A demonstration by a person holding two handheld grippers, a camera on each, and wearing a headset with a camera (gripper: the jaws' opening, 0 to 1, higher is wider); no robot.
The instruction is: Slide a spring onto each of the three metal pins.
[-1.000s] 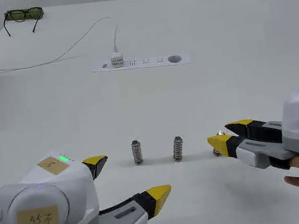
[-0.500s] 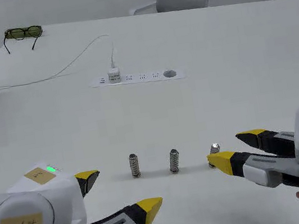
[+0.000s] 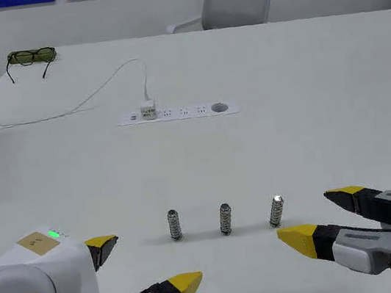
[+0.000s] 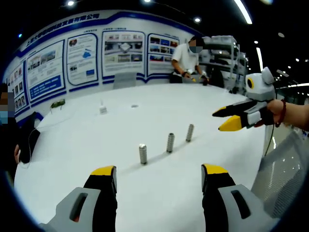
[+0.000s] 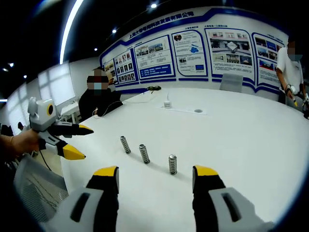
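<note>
- Your left gripper (image 3: pixel 145 262): jaws spread wide with nothing between them, low over the bench (image 3: pixel 321 97) by its near edge.
- Your right gripper (image 3: pixel 314 214): jaws parted just as wide and empty, just right of the row.
- Left spring (image 3: pixel 174 225), middle spring (image 3: pixel 226 219), right spring (image 3: pixel 276 212): upright, side by side in a row near the near edge, between your two grippers. The right one shows a bright metal tip.
- Power strip (image 3: pixel 177 112): mid-bench, with one plug (image 3: pixel 148 112) in it.
- Glasses (image 3: pixel 31 56): far left corner.
</note>
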